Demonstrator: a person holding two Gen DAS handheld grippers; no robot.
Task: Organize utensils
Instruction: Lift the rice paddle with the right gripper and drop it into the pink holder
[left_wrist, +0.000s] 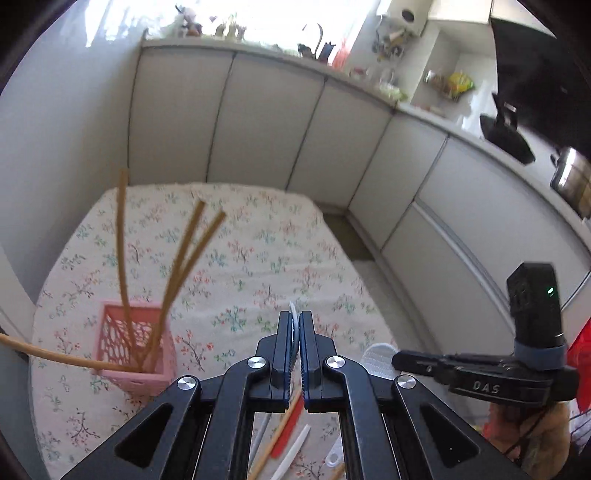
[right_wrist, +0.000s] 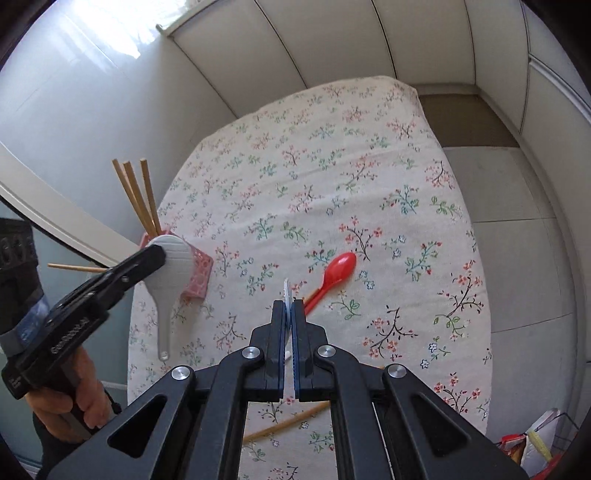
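Observation:
My left gripper (left_wrist: 294, 321) is shut on a white rice paddle (right_wrist: 170, 273). The paddle shows edge-on in the left wrist view, while the right wrist view has it hanging handle-down in front of the pink basket (right_wrist: 199, 275). My right gripper (right_wrist: 289, 306) is shut on a second white utensil (left_wrist: 376, 360) with a ribbed head, lifted above the table. Several wooden chopsticks (left_wrist: 177, 266) stand in the pink basket (left_wrist: 136, 343). A red spoon (right_wrist: 338, 271) and a loose chopstick (right_wrist: 288, 424) lie on the floral tablecloth (right_wrist: 369, 166).
More utensils lie on the cloth under my left gripper: a red one (left_wrist: 286, 428), a white one (left_wrist: 295, 450) and a chopstick (left_wrist: 266, 454). White cabinet fronts (left_wrist: 258, 118) stand behind the table, and a steel pot (left_wrist: 572, 177) sits on the counter at right. A hand (right_wrist: 70, 402) grips the left tool.

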